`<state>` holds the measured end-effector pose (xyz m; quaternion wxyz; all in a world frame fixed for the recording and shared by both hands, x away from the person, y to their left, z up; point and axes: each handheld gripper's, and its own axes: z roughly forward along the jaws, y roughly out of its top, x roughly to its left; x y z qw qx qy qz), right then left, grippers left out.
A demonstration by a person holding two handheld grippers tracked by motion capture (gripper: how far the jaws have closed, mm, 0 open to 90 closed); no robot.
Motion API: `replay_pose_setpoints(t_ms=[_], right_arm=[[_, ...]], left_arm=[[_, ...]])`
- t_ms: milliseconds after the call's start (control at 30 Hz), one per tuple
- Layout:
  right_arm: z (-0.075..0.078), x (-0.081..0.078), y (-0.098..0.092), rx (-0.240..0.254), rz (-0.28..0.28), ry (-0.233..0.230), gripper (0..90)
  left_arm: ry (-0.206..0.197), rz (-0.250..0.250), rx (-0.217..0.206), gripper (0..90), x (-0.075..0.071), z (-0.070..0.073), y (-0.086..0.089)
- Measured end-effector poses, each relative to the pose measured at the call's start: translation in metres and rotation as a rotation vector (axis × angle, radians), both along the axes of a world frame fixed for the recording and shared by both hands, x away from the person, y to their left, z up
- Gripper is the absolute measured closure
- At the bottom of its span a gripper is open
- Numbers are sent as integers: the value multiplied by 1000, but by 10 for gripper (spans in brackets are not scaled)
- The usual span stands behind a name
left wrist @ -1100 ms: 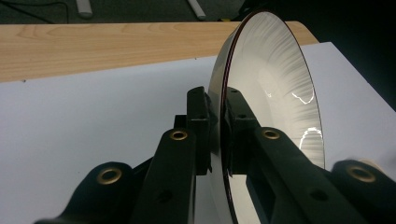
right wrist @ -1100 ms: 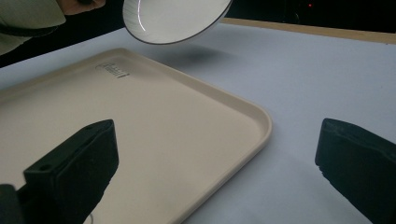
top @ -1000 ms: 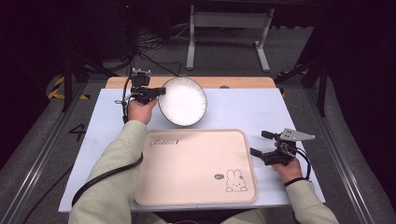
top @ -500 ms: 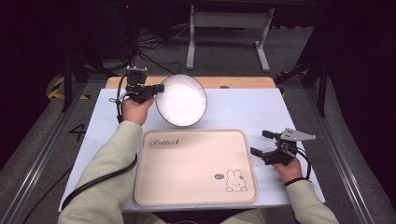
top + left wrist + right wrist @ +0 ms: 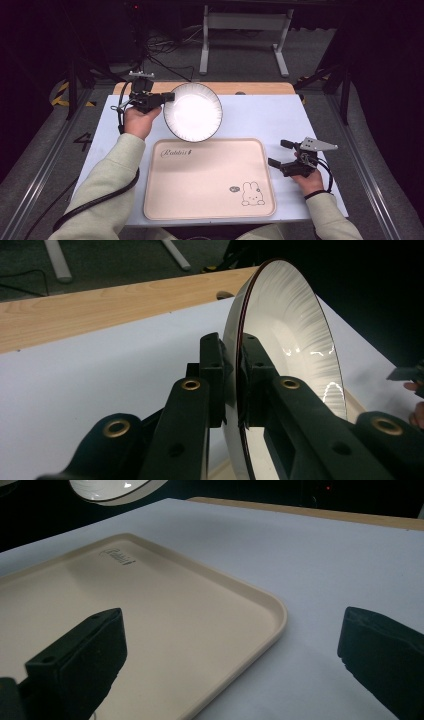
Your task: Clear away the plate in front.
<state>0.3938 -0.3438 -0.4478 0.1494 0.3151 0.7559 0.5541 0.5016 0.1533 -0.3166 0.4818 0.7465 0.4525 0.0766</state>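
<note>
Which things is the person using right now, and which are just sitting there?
In use:
- white plate, clamped at its rim by the left hand-held gripper
- beige tray

Just there:
- right hand-held gripper, open, beside the tray
- metal stand on the floor

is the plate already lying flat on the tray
No, the left gripper holds the plate by its rim, tilted up above the table beyond the tray.
</note>
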Motion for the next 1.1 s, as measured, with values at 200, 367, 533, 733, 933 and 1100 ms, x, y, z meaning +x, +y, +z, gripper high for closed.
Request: replay_pose_setpoints(t_ms=[200, 367, 533, 733, 933, 1100], right_arm=[[0, 0, -1, 4, -4, 0, 1], [0, 0, -1, 5, -4, -1, 1], [0, 0, -1, 4, -3, -4, 1], [0, 0, -1, 5, -4, -2, 1], [0, 0, -1, 5, -6, -3, 1], [0, 0, -1, 6, -7, -3, 1]], left_arm=[[-2, -45, 2, 834, -10, 5, -3], [1, -75, -10, 833, -18, 6, -5], [-16, -98, 0, 833, -29, 11, -10], [-11, -134, -7, 833, -40, 13, -15], [-20, -168, 8, 831, -52, 12, -22], [-23, -191, 10, 831, -58, 13, -25]])
